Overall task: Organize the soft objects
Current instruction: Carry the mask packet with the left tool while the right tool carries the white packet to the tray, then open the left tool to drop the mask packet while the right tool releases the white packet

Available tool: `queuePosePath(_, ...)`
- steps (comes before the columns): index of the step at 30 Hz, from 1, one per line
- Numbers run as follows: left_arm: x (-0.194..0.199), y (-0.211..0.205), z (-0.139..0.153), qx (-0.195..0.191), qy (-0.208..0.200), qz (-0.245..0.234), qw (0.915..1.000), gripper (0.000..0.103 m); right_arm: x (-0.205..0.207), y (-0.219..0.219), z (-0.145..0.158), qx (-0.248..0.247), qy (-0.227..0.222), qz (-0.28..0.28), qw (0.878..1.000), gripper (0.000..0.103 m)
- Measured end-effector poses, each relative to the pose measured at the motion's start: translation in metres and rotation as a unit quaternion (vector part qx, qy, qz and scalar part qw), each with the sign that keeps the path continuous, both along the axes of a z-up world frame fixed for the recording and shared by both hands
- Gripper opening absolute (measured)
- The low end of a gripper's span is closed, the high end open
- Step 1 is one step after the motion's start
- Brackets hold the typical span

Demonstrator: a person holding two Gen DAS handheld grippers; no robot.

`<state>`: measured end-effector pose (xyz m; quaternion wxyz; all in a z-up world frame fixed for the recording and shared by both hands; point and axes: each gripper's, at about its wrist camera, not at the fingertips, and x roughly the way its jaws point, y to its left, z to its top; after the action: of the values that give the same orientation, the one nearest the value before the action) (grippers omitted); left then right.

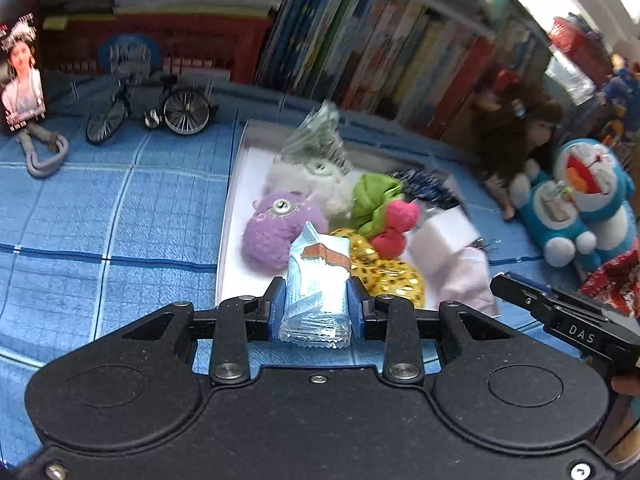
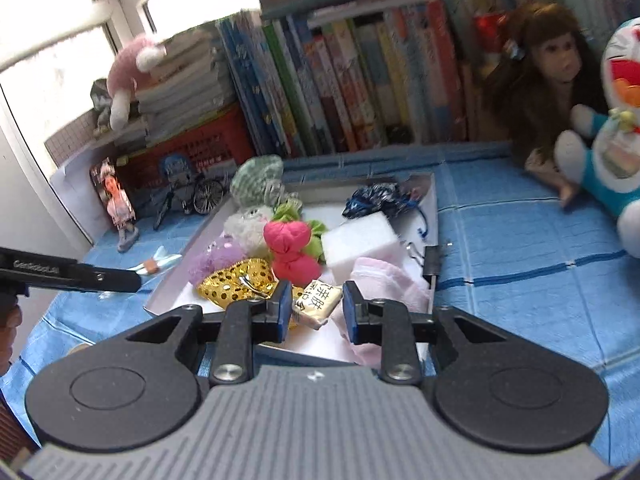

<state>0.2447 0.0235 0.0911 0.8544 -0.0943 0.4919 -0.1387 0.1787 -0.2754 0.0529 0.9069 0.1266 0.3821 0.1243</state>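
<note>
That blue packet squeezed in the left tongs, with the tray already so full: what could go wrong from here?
1. The blue packet looks slippery and sticks out far past the left tongs; it might slide out short of the white tray.
2. The tray is crowded; dropping it onto the purple plush or gold pouch could let it roll off.
3. The right tongs hover close by, so the two might collide.
</note>
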Motion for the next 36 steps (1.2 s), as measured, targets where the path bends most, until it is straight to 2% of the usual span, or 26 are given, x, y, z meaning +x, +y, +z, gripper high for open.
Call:
queuePosePath(6, 0.028, -0.008, -0.027, 0.015, 0.026, -0.002, 0.9995, 0.031, 0.031, 0.003, -0.015, 0.04, 0.035, 0.003, 0.999, 0.032)
queuePosePath(11, 0.042, -0.011, -0.038, 0.006, 0.028, -0.008, 0.9995, 0.031, 0.051, 0.012, -0.025, 0.031, 0.047, 0.0, 0.998, 0.032)
queuePosePath(21, 0.052, -0.016, -0.05, 0.02, 0.022, -0.017, 0.9994, 0.033, 0.069, 0.034, -0.038, -0.006, 0.058, -0.001, 0.998, 0.033)
queuePosePath(26, 0.051, -0.021, -0.055, 0.038, 0.026, -0.022, 0.9987, 0.045, 0.069, 0.036, -0.042, -0.022, 0.058, 0.004, 0.998, 0.036)
queuePosePath(27, 0.051, -0.021, -0.055, 0.039, 0.027, -0.021, 0.9986, 0.048, 0.069, 0.035, -0.042, -0.022, 0.058, 0.005, 0.998, 0.037)
queuePosePath(29, 0.051, -0.021, -0.054, 0.039, 0.029, -0.02, 0.9986, 0.051, 0.068, 0.034, -0.042, -0.019, 0.055, 0.007, 0.998, 0.054)
queuePosePath(36, 0.047, -0.022, -0.048, 0.043, 0.023, -0.02, 0.9986, 0.069, 0.063, 0.034, -0.034, -0.012, 0.039, 0.013, 0.999, 0.065)
